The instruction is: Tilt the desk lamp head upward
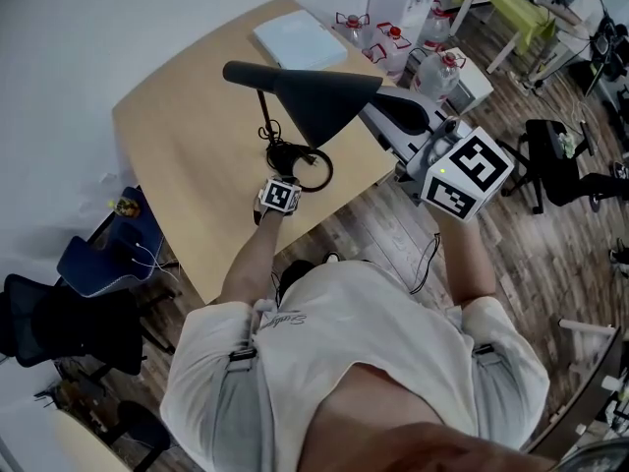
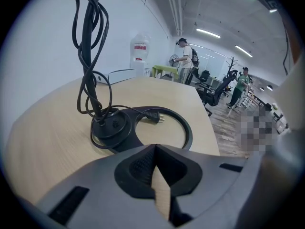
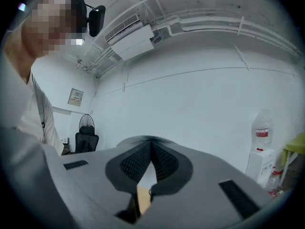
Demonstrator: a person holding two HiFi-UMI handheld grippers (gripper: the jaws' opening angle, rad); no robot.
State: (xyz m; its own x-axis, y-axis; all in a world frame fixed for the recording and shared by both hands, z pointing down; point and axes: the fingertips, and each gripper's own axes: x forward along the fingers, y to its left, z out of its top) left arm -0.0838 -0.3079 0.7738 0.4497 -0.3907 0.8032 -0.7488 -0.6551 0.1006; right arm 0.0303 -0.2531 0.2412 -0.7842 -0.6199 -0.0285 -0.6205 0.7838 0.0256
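Lamp head: black cone, above table.
Left gripper: pressed together, empty, near lamp base.
Right gripper: pressed together, empty.

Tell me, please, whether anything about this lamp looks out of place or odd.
The lamp's cord hangs in loose loops around the stem, and its plug lies unplugged inside the ring base. Nothing looks spilled or damaged.

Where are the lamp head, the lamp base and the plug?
lamp head (image 1: pixel 316 104): head view, middle of the black cone shade.
lamp base (image 2: pixel 112 125): left gripper view, round disc where the stem stands.
plug (image 2: pixel 151 116): left gripper view, black body behind the prongs.
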